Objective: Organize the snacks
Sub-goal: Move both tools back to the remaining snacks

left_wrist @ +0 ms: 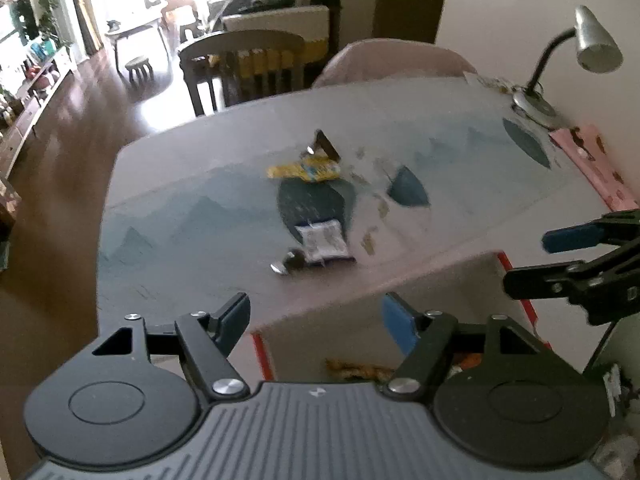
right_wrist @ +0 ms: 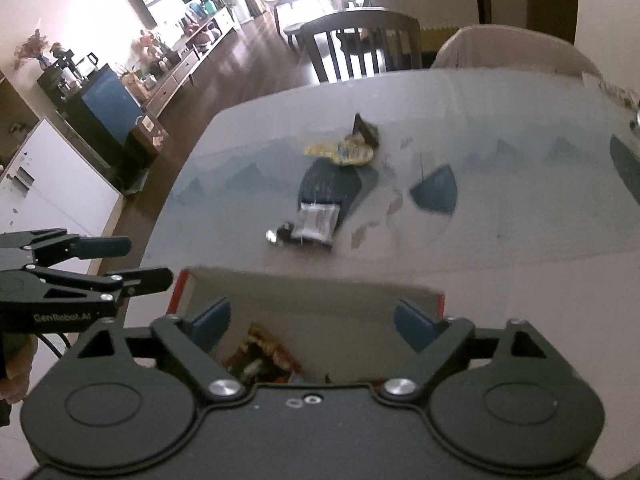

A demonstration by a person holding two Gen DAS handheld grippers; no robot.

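A white and purple snack packet [left_wrist: 325, 240] [right_wrist: 316, 224] lies mid-table with a small dark wrapped snack [left_wrist: 289, 262] [right_wrist: 280, 235] at its left. Farther back lie a yellow packet [left_wrist: 304, 171] [right_wrist: 342, 152] and a dark brown packet [left_wrist: 326, 145] [right_wrist: 366, 128]. An open cardboard box [left_wrist: 400, 304] [right_wrist: 312, 292] with red edges stands at the near table edge, with snacks inside [right_wrist: 260, 354]. My left gripper [left_wrist: 314, 320] is open and empty above the box's left side. My right gripper [right_wrist: 312, 322] is open and empty above the box; it also shows in the left wrist view [left_wrist: 532, 258].
The table [left_wrist: 180, 216] has a blue patterned cloth. A silver desk lamp [left_wrist: 560, 64] and a pink booklet [left_wrist: 596, 164] sit at the far right by the wall. Two chairs [left_wrist: 244, 64] stand behind the table. A white fridge [right_wrist: 48, 184] stands left.
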